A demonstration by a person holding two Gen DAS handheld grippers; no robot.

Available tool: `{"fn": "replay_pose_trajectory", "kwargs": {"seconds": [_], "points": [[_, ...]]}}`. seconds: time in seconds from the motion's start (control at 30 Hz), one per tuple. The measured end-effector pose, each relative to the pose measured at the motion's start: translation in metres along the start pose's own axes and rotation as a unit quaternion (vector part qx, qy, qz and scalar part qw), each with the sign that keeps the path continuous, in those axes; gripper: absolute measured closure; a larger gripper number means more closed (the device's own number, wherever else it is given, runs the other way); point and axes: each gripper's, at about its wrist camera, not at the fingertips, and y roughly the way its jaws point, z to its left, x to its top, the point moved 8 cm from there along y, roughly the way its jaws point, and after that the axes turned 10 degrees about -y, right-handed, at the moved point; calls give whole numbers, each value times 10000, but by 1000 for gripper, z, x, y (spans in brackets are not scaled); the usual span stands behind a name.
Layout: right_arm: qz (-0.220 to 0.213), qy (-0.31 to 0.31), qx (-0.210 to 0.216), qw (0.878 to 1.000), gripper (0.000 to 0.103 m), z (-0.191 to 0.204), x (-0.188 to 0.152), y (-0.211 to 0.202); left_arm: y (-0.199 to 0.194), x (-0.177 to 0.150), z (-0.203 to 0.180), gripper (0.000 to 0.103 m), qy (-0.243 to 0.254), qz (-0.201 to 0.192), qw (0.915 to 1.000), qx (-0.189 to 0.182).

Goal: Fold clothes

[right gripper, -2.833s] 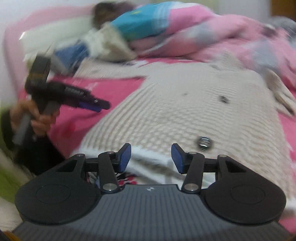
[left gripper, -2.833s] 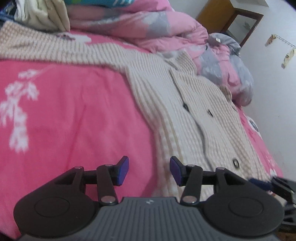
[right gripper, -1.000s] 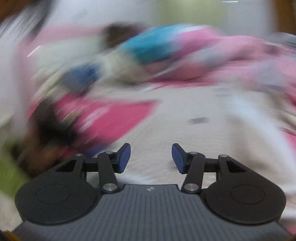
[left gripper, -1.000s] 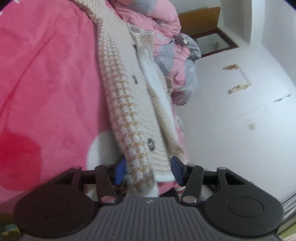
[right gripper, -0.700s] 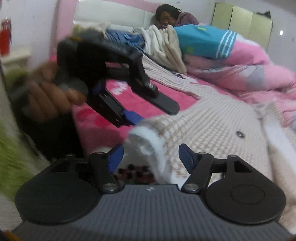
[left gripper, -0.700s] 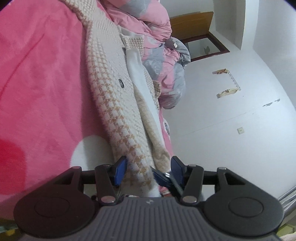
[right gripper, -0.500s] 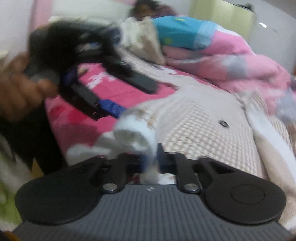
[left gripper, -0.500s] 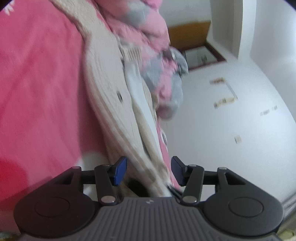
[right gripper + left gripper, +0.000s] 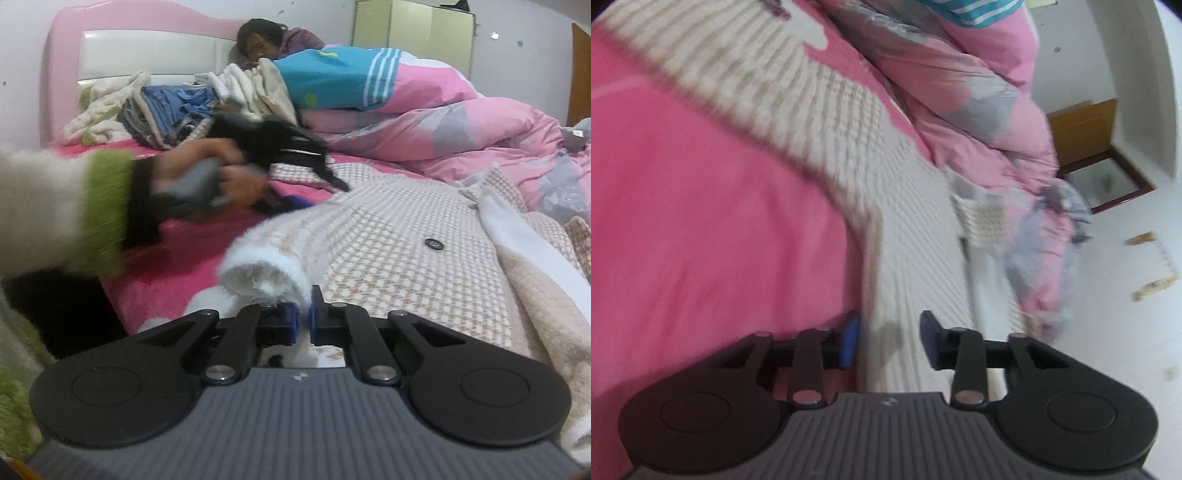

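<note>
The fluffy white hem of the beige houndstooth knit cardigan [image 9: 388, 236] is pinched by the right claw [image 9: 303, 319] at the pink bed's [image 9: 192, 280] near edge; the left claw [image 9: 888, 338] is held open above it

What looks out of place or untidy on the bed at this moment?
The beige knit cardigan is not flat: its hem is bunched into a white fleecy roll where the right hand-held gripper pinches it. Loose clothes lie heaped by the headboard.

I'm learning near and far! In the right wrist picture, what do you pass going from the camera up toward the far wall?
Right hand-held gripper → fluffy white hem it pinches → dark button on the checked cardigan → pink duvet → blue striped cover → pink headboard.
</note>
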Motion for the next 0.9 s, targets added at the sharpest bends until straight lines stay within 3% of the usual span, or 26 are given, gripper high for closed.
{"fn": "replay_pose_trajectory", "kwargs": {"seconds": [0.27, 0.47, 0.57, 0.63, 0.77, 0.83, 0.9], "points": [[132, -129, 317, 9993, 99, 12, 0, 2, 43, 40, 1, 92, -223, -199, 9993, 242], [304, -349, 529, 9975, 99, 25, -4, 8, 23, 44, -17, 95, 640, -475, 9958, 441], [403, -481, 630, 9960, 99, 32, -7, 11, 32, 42, -6, 94, 941, -338, 9927, 677], [469, -569, 697, 9948, 99, 36, -8, 13, 33, 42, -2, 91, 934, -330, 9936, 540], [532, -585, 842, 9933, 88, 44, -8, 8, 20, 37, -4, 84, 1097, -439, 9910, 636], [518, -454, 964, 9930, 83, 46, -9, -1, 5, 29, -7, 73, 1340, -592, 9855, 854], [509, -264, 1055, 9928, 83, 43, -11, -11, -17, 19, -13, 69, 1720, -792, 9747, 1184]]}}
